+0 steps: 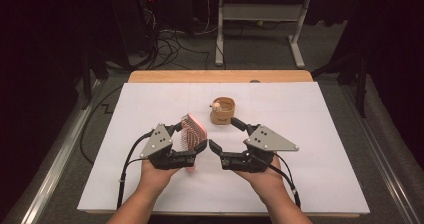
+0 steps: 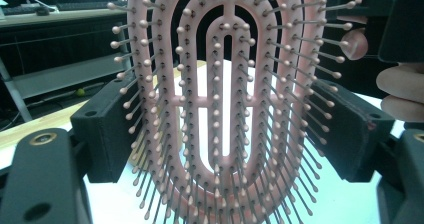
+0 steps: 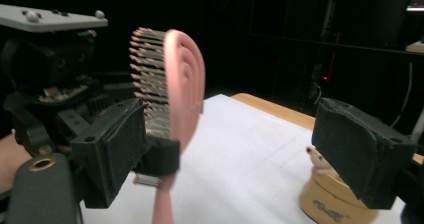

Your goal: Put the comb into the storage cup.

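Note:
A pink oval hairbrush (image 1: 193, 130) stands upright above the white sheet, its bristles (image 2: 150, 114) facing my left gripper's camera. My left gripper (image 1: 190, 135) is shut on the brush, one black jaw against each side of its head (image 2: 227, 129). My right gripper (image 1: 224, 134) hovers just right of the brush with its jaws wide open and nothing between them (image 3: 235, 154). In the right gripper view the brush (image 3: 185, 94) stands edge-on beside my left-hand jaw, handle pointing down. A small tan wooden cup (image 1: 222, 111) with a pale little figure (image 1: 216, 105) in it sits behind the grippers (image 3: 327, 204).
A white sheet (image 1: 310, 149) covers the wooden table (image 1: 220, 76). Beyond the far edge are a desk's white legs (image 1: 219, 39) and loose cables (image 1: 175, 41) on the floor. A metal rail (image 1: 55, 169) runs along the left side.

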Tool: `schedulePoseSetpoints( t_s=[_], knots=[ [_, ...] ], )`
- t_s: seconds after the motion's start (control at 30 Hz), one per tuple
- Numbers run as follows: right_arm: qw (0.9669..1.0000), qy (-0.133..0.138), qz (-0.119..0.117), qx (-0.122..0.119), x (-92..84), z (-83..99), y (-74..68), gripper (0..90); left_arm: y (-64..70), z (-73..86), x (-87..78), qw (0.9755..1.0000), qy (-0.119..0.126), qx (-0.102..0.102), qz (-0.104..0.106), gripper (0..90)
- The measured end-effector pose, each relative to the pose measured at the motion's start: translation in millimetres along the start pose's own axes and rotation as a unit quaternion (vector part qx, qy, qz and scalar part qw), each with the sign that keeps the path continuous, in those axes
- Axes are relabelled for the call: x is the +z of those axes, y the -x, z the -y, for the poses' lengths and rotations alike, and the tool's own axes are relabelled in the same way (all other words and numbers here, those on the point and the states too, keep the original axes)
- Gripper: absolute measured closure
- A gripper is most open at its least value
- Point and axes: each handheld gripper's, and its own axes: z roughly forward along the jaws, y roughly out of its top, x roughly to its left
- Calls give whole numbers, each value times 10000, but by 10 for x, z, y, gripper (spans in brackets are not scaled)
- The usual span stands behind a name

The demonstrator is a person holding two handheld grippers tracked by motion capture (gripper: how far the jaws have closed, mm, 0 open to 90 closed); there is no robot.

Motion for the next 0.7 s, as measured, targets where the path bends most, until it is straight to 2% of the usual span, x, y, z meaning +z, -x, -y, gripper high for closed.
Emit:
schedulePoseSetpoints(
  t_s=[0.2, 0.4, 0.7],
  knots=[
    [9999, 36, -130, -60, 84, -69, -80, 159, 15, 3, 4, 10000, -15, 13, 9, 199],
    [9996, 67, -271, -19, 162, -127, -139, 176, 31, 1, 10, 10000, -3, 8, -8, 199],
    [9992, -99, -380, -32, 274, -139, -181, 253, 29, 0, 12, 10000, -1, -4, -18, 199]
  ],
)
